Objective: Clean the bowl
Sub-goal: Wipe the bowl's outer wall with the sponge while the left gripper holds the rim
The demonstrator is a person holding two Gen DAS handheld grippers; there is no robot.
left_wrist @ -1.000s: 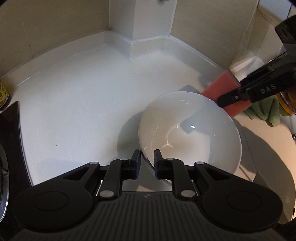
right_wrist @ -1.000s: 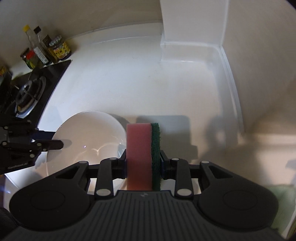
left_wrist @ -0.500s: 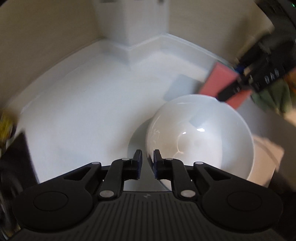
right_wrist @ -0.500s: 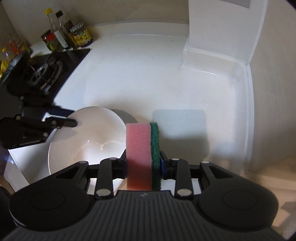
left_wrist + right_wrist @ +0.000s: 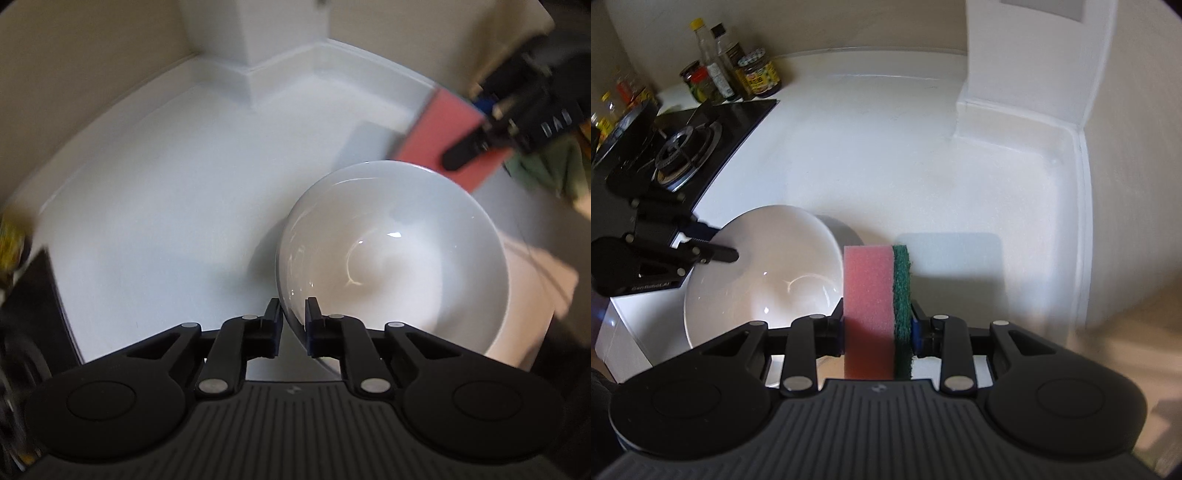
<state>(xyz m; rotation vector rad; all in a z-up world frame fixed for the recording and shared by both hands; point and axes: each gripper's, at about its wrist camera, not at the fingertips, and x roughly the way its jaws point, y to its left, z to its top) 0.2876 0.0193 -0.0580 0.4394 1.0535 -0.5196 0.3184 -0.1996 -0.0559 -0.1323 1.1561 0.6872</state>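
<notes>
A white bowl (image 5: 399, 258) (image 5: 775, 273) sits on the white counter (image 5: 166, 206) near its front edge. My left gripper (image 5: 291, 317) straddles the bowl's near rim, one finger outside the wall and one inside. Its jaws are closing, and the pads do not visibly pinch the rim. In the right wrist view the left gripper (image 5: 727, 254) reaches over the bowl's left rim. My right gripper (image 5: 877, 328) is shut on a pink sponge with a green scouring side (image 5: 871, 295). The sponge (image 5: 439, 136) hangs just beyond the bowl's far right rim, apart from it.
A black gas stove (image 5: 683, 147) lies left of the bowl, with bottles and jars (image 5: 738, 74) behind it. A white pillar (image 5: 1027, 55) juts from the back wall. A green cloth (image 5: 546, 166) lies at the right. The counter's front edge (image 5: 624, 332) runs close by the bowl.
The left jaws have narrowed around the bowl's rim and the left hand has rolled and shifted. The right gripper has rolled, keeping the sponge beside the bowl.
</notes>
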